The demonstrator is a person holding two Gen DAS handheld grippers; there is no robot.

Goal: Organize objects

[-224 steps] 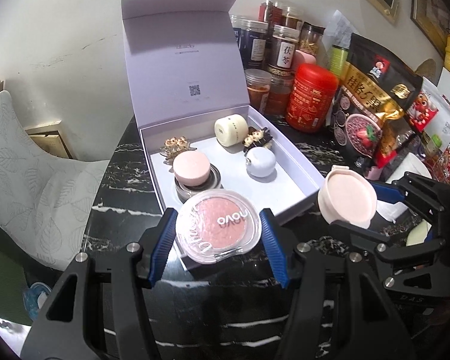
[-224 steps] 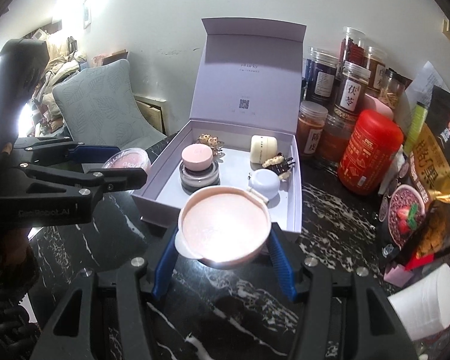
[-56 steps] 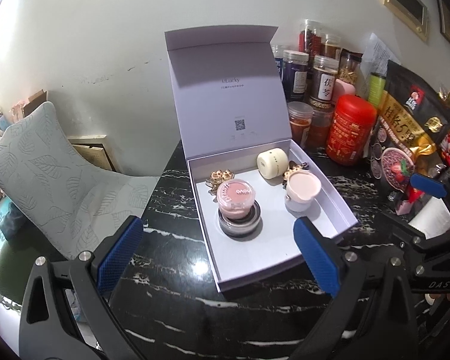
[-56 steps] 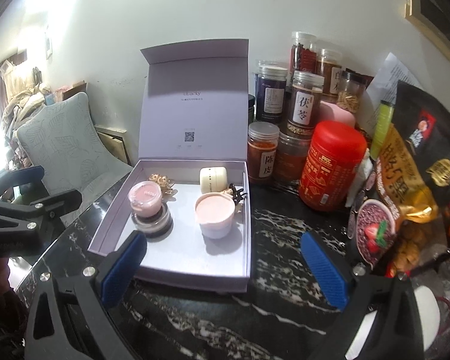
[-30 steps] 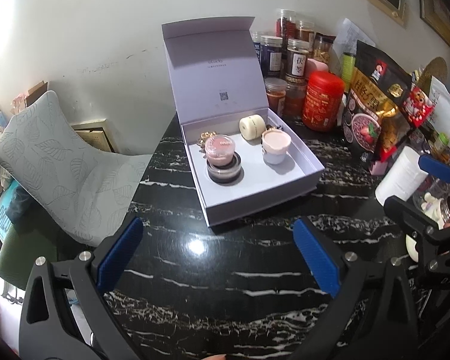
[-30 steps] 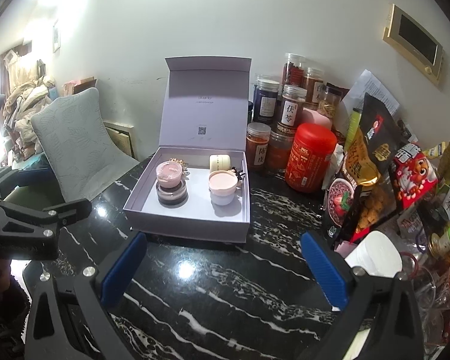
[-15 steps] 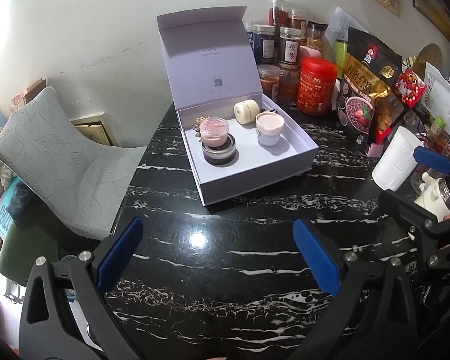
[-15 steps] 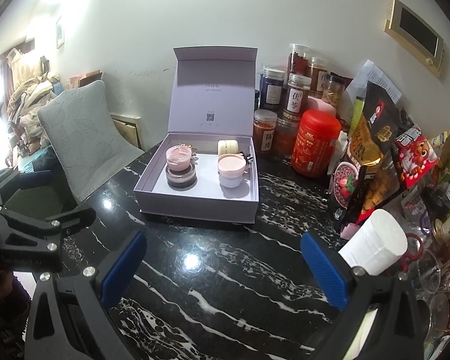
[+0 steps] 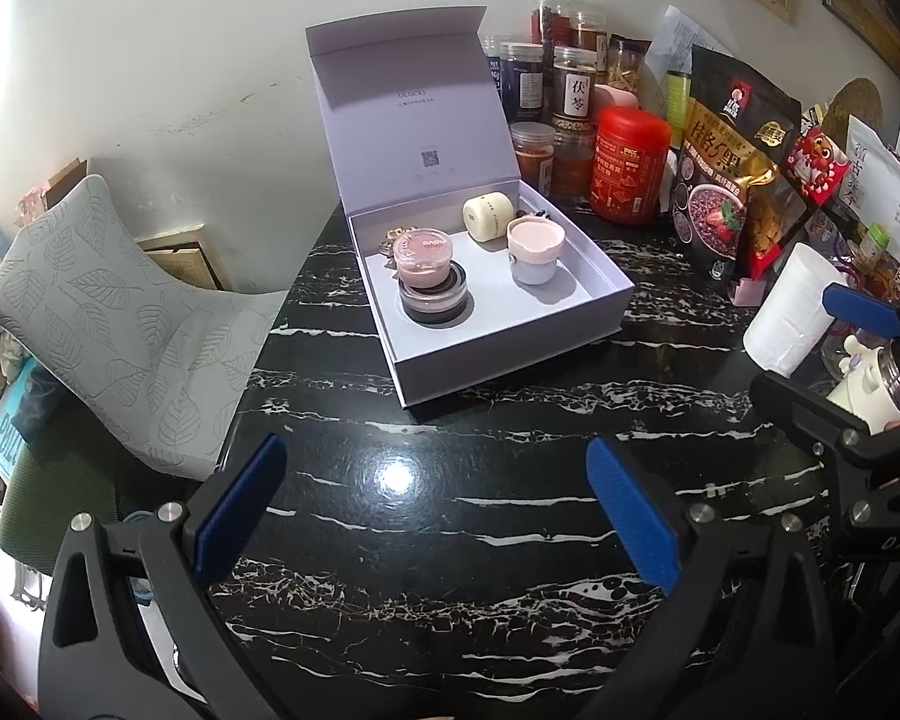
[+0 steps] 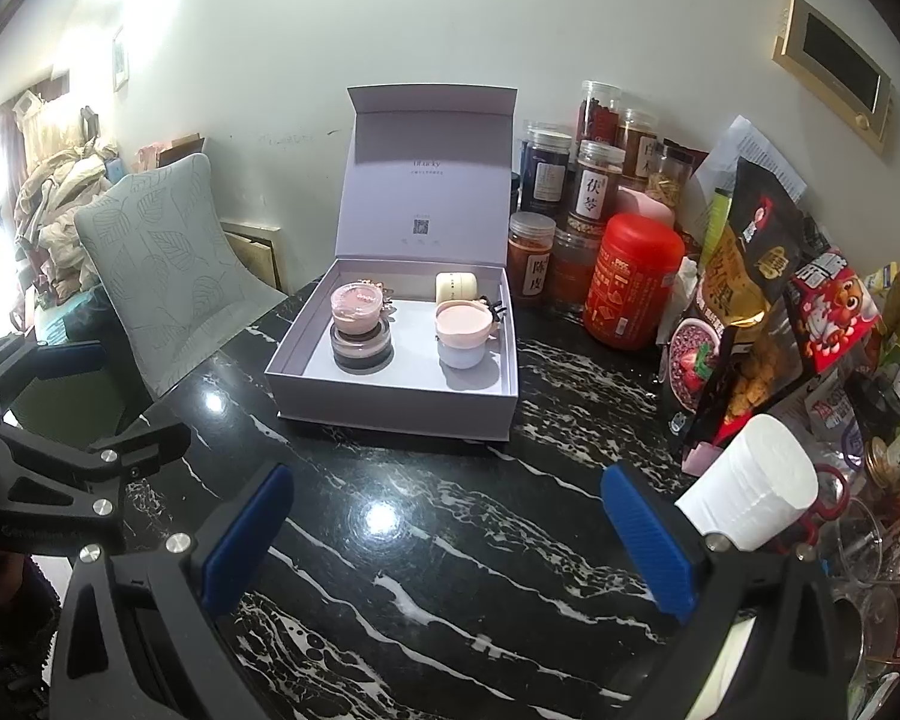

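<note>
Both tongs stand released, jaws spread wide and holding nothing. From the left wrist view, the left gripper (image 9: 438, 519) hovers over the black marble table (image 9: 450, 540), well short of the lavender gift box (image 9: 510, 336). The box sits with its lid upright at the far side against the wall, its open tray running away from the camera and skewed so the near corner points down-left. Inside, a pink blush compact (image 9: 423, 247) lies flat on top of a dark jar (image 9: 435, 300) on the left side, and a pink-lidded pot (image 9: 534, 252) stands upright on the right side, with a cream jar (image 9: 486, 217) lying on its side behind it. The right gripper (image 9: 858, 372) shows at the right edge, beside a paper roll (image 9: 789, 315).

From the right wrist view, the right gripper (image 10: 447, 537) also hangs above the table, the box (image 10: 390, 399) ahead, lid facing the camera. A red canister (image 10: 630, 282) stands right of the box, among snack bags (image 10: 744, 300).
</note>
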